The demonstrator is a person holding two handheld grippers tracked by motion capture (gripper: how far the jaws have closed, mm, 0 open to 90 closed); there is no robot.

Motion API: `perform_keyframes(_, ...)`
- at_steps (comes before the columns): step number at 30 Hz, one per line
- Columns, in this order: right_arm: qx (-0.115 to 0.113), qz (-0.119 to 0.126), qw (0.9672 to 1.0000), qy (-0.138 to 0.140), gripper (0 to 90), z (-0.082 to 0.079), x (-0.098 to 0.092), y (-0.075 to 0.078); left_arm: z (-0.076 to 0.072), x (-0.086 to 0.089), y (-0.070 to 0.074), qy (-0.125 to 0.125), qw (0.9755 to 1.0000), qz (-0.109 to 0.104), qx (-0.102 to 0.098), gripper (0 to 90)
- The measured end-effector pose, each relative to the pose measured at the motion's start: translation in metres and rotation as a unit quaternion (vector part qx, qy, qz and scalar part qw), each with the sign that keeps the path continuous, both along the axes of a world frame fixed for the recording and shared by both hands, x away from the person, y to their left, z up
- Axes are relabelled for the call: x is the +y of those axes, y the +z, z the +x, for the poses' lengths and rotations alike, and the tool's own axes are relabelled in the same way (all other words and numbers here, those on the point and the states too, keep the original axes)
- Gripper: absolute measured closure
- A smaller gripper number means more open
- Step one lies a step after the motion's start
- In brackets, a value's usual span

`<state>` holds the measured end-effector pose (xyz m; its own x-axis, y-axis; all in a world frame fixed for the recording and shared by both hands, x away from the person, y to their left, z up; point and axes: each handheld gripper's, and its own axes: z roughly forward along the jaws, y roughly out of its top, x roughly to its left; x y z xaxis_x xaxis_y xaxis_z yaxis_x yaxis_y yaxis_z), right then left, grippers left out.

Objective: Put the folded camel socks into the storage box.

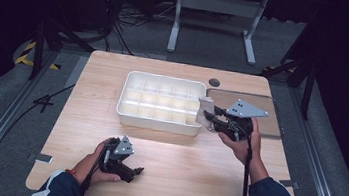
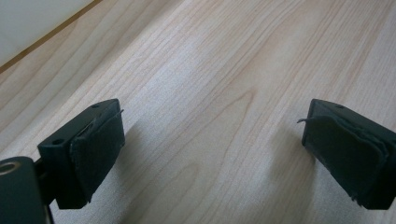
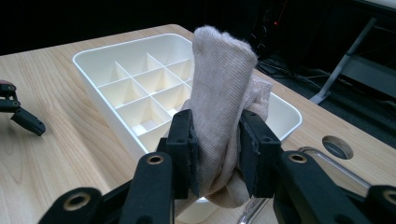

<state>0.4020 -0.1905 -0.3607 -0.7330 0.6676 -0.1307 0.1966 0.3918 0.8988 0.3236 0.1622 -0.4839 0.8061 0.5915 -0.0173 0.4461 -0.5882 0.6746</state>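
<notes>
Right gripper view: right tool (image 3: 218, 158) clamps a beige, ribbed, rolled sock (image 3: 223, 107).

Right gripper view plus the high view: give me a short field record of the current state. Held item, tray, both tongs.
held item: rolled beige sock, clamped upright in the right tongs
tray: white divided tray, compartments look empty
sock position: beside the tray's right end, raised off the table
left tongs: open, nothing between them, low over bare wooden table
other: tinted flat panel right of tray
</notes>
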Motion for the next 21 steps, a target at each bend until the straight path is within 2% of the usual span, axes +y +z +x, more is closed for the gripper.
perform_keyframes(21,0.015,-0.022,0.9996,0.004,67.7,0.022,0.034,-0.011,0.000,0.000,0.000,-0.002,1.0000,0.002,-0.002,5.9)
